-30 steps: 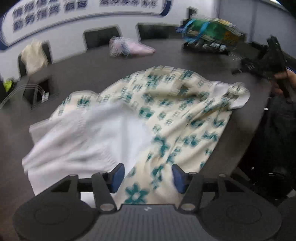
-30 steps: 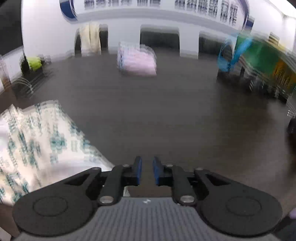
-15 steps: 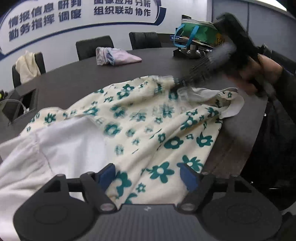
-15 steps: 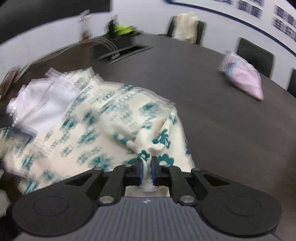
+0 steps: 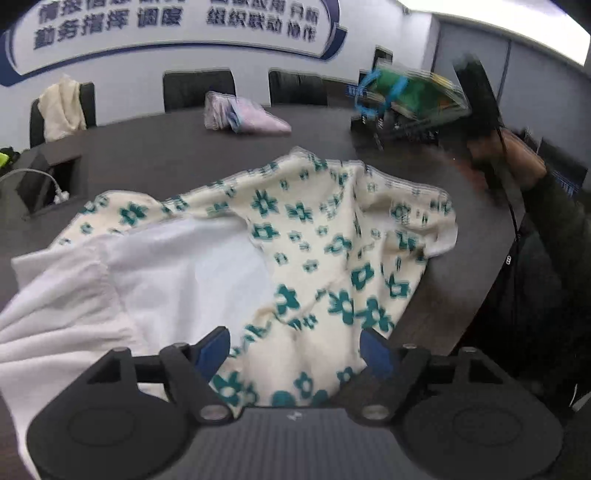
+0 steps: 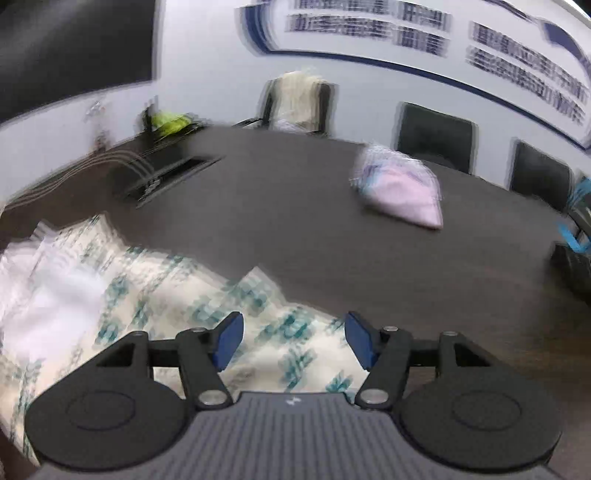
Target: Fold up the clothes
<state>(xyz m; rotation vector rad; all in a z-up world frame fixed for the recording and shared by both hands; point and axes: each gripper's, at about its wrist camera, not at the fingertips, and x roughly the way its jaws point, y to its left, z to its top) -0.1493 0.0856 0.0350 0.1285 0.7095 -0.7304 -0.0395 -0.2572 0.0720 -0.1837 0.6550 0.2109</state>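
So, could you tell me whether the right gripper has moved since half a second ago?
Yes. The right gripper has opened its jaws and drawn back from the floral garment, swinging right: the pink bundle sits nearer centre now.

Across my dark conference table (image 5: 155, 155) lies a folded pink bundle (image 6: 402, 190). Black chairs (image 5: 199, 88) line the far side; one (image 6: 295, 101) has a cream garment draped over it. Blurred blue lettering (image 5: 173, 18) spans the white wall.
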